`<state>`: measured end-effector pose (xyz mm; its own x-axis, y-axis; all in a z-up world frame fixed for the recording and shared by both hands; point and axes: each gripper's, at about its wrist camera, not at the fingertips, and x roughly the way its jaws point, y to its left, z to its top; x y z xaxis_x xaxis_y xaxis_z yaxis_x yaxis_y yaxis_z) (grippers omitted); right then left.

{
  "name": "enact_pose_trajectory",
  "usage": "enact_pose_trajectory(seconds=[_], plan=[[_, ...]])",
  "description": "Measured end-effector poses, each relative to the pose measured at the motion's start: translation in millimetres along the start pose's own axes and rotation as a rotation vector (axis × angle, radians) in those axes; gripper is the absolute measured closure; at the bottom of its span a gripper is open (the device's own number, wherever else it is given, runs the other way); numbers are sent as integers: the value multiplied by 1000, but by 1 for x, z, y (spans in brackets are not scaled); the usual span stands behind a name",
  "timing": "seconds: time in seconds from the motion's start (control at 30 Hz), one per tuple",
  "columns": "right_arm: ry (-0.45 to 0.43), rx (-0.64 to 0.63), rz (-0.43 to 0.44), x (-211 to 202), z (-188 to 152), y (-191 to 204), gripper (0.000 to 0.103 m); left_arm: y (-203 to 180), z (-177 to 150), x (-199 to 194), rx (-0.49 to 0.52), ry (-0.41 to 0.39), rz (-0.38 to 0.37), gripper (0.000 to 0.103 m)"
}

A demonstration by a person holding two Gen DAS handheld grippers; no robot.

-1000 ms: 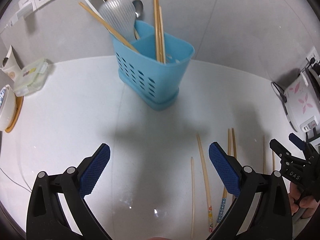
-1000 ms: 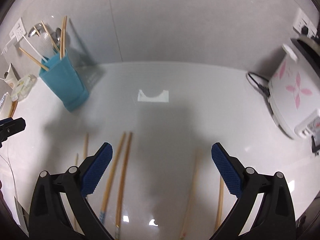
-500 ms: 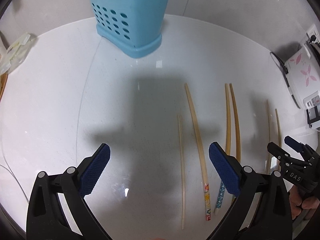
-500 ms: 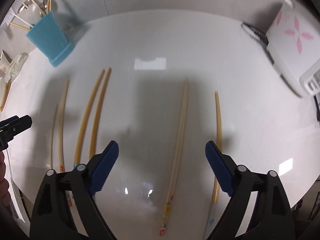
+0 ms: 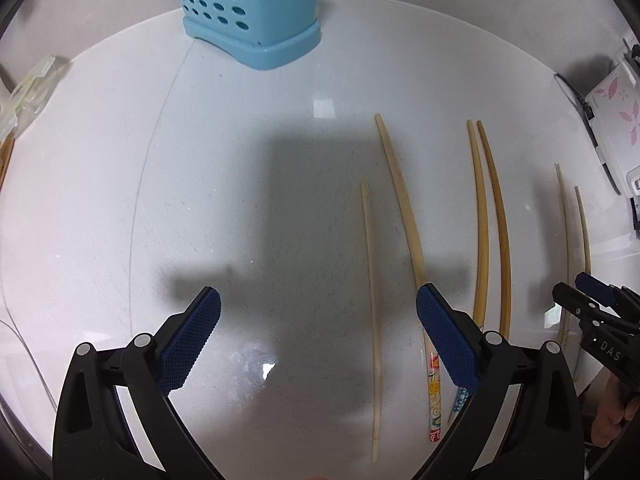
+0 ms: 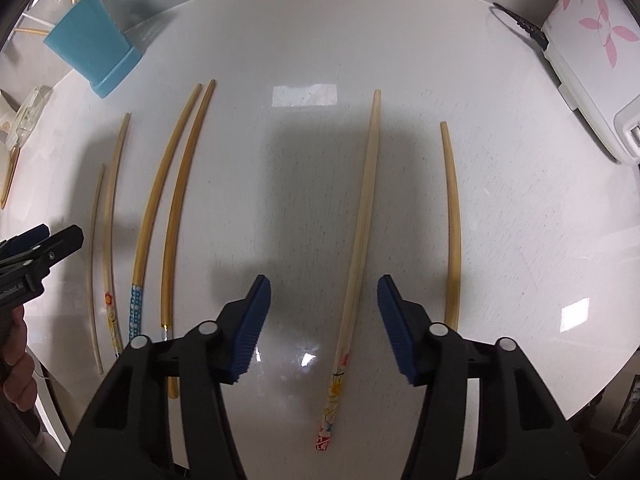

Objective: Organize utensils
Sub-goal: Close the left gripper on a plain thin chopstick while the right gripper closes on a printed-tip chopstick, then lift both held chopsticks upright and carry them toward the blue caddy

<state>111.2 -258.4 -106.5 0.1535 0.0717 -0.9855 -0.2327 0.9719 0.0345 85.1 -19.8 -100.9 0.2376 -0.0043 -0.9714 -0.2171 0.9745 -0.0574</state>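
A: How much open room did the white counter [image 6: 304,40] leave?

B: Plenty. In the left wrist view everything from nine o'clock to the centre lay bare; the counter's rim curved past at seven o'clock. The blue utensil holder [image 5: 248,12] stood upright at twelve o'clock, well apart from the loose chopsticks.

A: And the left gripper [image 5: 318,344]?

B: Jaws wide apart, gripping nothing. A thin pale chopstick [image 5: 370,280] lay on the counter between its fingers, touched by neither pad.

A: The right gripper [image 6: 324,328]?

B: Pointing straight down, jaws about half spread and closing. The flower-painted chopstick [image 6: 362,216] ran between them, nearer the one at three o'clock, and no pad pressed it. A plain bamboo chopstick [image 6: 452,216] lay just outside that finger.

A: Anything in the way?

B: In the right wrist view a close pair of darker chopsticks [image 6: 168,200] lay at nine o'clock, two more beyond them. A floral rice cooker [image 6: 592,52] and its cord crowded two o'clock.
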Motion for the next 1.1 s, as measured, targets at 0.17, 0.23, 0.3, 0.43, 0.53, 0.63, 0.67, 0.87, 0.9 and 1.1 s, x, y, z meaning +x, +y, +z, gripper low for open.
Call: enact_pose_trajectory(seconds=[0.17, 0.23, 0.3, 0.43, 0.53, 0.63, 0.67, 0.87, 0.9, 1.1], plan=[[14, -6, -4, 4, -2, 0, 58, -6, -2, 5, 17, 20, -9, 10], [15, -6, 0, 4, -1, 0, 58, -9, -2, 7, 19, 31, -13, 15], [16, -8, -6, 5, 0, 1, 59, -11, -3, 9, 23, 48, -10, 21], [22, -9, -28, 6, 1, 1, 68, -13, -7, 10, 41, 49, 7, 37], [34, -11, -28, 5, 3, -3, 74, -19, -8, 8, 78, 43, 9, 54], [48, -11, -28, 5, 6, -4, 78, -29, -7, 8, 116, 44, 16, 72], [51, -12, -28, 5, 8, -3, 81, -30, -7, 8, 122, 46, 15, 75], [69, -9, -21, 6, 15, -2, 96, -25, -6, 8, 105, 61, -11, 99], [71, -9, -20, 6, 17, -3, 96, -24, -6, 8, 103, 61, -17, 99], [71, -7, -14, 4, 24, -8, 97, -19, -11, 4, 78, 48, -23, 99]])
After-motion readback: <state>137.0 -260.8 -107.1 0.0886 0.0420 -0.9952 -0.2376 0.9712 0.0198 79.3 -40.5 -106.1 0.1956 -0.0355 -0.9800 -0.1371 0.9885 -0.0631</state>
